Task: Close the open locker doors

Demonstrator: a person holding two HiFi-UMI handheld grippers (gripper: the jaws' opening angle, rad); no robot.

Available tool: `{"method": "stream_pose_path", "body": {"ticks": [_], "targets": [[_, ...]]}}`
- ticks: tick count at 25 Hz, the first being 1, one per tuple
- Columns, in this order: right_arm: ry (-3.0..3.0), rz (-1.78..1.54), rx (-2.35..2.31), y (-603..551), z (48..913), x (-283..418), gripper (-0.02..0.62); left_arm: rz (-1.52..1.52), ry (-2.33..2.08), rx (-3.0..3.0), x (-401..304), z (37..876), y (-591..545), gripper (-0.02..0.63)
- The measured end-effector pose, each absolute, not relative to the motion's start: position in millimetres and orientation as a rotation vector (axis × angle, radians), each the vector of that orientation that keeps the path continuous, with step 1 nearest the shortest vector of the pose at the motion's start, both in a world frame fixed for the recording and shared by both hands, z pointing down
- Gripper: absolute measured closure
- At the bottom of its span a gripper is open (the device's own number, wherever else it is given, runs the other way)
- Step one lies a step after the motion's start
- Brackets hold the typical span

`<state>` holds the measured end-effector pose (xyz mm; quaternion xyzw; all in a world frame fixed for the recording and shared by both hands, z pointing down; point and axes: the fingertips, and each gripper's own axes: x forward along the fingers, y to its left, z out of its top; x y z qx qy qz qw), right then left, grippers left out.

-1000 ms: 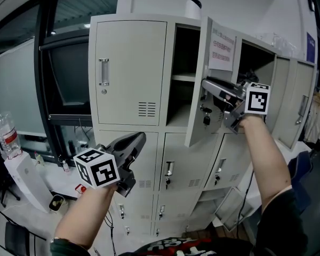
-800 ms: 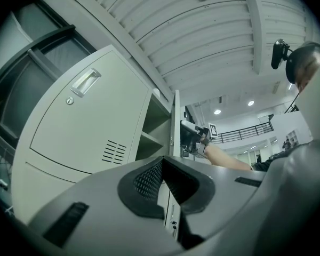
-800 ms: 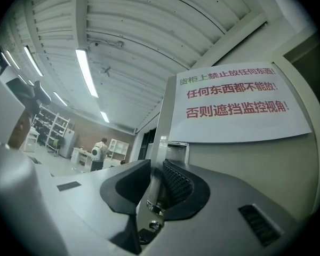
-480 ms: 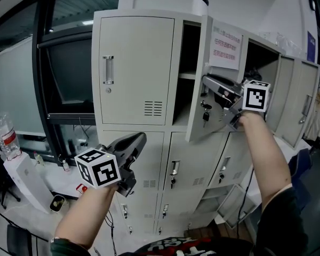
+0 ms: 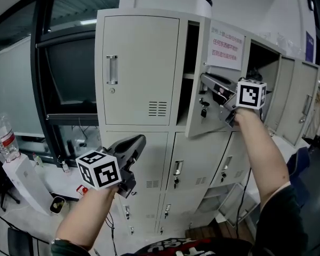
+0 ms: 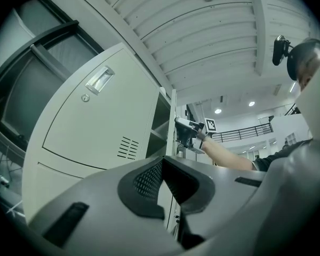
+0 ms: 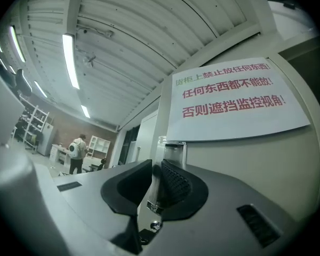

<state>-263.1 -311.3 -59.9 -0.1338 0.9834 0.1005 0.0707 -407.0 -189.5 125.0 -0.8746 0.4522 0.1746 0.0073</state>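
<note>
A bank of grey lockers (image 5: 149,159) fills the head view. The upper middle door (image 5: 213,97) stands partly open, with a paper notice (image 5: 224,45) taped on it. My right gripper (image 5: 205,81) reaches up to this door. Its jaws have just been closing, and they are shut on the door's metal handle (image 7: 170,151), which sits between the pads (image 7: 173,181) in the right gripper view. My left gripper (image 5: 138,139) hangs low in front of the lower lockers, shut and empty; its pads (image 6: 144,180) meet with nothing between them.
The upper left door (image 5: 138,68) is closed. Farther right another door (image 5: 296,103) stands ajar beside a dark compartment (image 5: 258,57). A white cylinder (image 5: 204,5) sits on top of the lockers. At left are a dark window (image 5: 69,73), a water bottle (image 5: 2,135) and a cluttered desk (image 5: 29,180).
The right gripper has moved left with the door, which has swung toward its frame, so the dark gap is narrower. The left gripper has stayed low with little change.
</note>
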Motion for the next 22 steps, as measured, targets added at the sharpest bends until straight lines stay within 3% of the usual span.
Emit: {"method": "stream_pose_path", "body": {"ticks": [22], "targets": [[2.905, 0.257, -0.755, -361.4, -58.6, -295.3, 0.529, 0.545, 1.458, -2.744, -460.5, 142.6, -179.5, 0.603]]}}
